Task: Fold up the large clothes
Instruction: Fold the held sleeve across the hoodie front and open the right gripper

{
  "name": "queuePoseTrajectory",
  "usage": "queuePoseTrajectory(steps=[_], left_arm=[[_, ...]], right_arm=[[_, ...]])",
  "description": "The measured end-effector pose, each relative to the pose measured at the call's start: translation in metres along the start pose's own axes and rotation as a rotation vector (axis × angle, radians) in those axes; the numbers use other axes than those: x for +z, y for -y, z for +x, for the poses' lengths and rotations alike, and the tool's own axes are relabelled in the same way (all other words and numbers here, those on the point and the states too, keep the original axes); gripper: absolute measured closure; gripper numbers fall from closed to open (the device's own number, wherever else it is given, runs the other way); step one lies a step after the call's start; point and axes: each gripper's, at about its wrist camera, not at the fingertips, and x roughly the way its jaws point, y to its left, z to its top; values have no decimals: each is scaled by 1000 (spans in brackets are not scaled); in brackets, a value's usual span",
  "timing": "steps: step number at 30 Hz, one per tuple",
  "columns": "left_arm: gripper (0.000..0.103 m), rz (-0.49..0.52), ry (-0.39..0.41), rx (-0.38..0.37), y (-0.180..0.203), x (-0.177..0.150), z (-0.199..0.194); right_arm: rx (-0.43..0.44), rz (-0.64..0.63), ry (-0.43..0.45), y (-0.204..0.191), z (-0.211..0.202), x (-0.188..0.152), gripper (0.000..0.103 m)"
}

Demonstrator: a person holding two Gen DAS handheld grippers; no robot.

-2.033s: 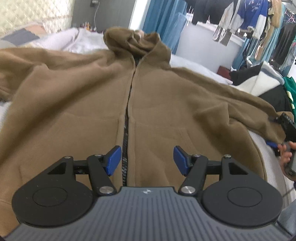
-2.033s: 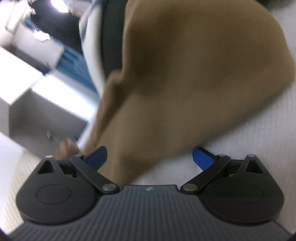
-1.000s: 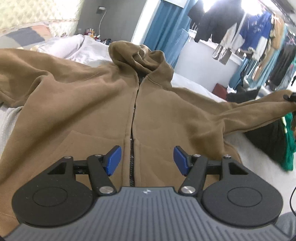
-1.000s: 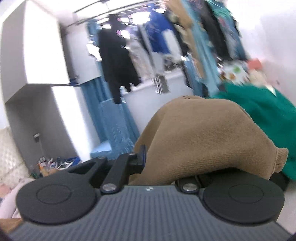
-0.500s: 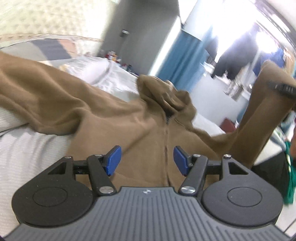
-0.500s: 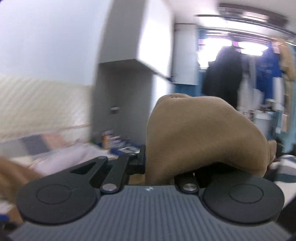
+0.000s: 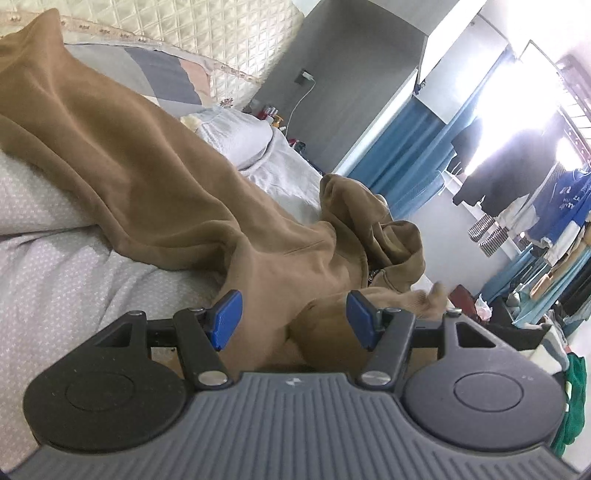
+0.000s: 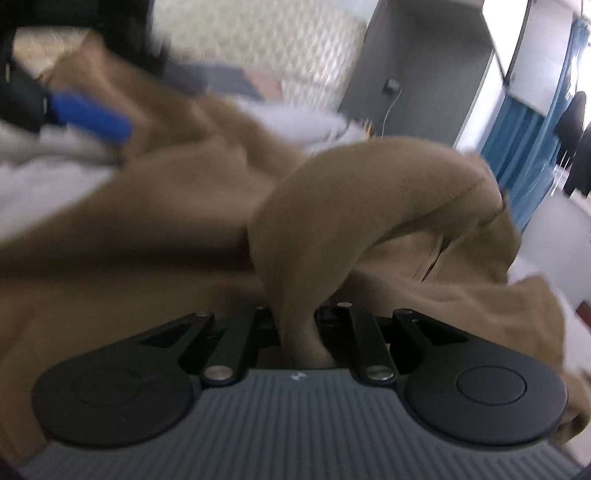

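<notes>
Folding step: I judge I am carrying a sleeve (image 8: 369, 192) of the brown hoodie (image 7: 155, 177) across its body, which lies on the bed (image 7: 55, 266).
Right gripper (image 8: 299, 325): jaws pressed together, pinching the sleeve cloth.
Left gripper (image 7: 291, 321): jaws spread, nothing pinched, hoodie fabric beneath them.
Next move: I should lay the sleeve flat over the chest, then let go.
Edges: hood (image 7: 373, 225) bunched near the bed's far side; other sleeve trails toward the headboard (image 7: 221, 33).
Room: bare bedding left of the hoodie.
</notes>
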Motion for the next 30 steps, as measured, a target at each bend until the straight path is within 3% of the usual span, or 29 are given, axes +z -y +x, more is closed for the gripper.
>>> queuePoseTrajectory(steps=[4, 7, 9, 11, 17, 20, 25, 30], left_arm=[[35, -13, -24, -1, -2, -3, 9], [35, -15, -35, -6, -2, -4, 15], [35, -10, -36, -12, -1, -5, 16], [35, -2, -29, -18, 1, -7, 15], [35, 32, -33, -5, 9, -11, 14], [35, 50, -29, -1, 12, -13, 11], [35, 53, -62, -15, 15, -19, 17], [35, 119, -100, -38, 31, -32, 26]], right_arm=[[24, 11, -26, 7, 1, -4, 86], [83, 33, -46, 7, -9, 0, 74], [135, 37, -68, -5, -22, 0, 51], [179, 20, -78, -8, -41, 3, 38], [297, 126, -107, 12, -88, 0, 37], [312, 214, -94, 36, -111, -5, 37], [210, 285, -60, 75, -120, -13, 37], [118, 416, -48, 113, -109, -16, 38]])
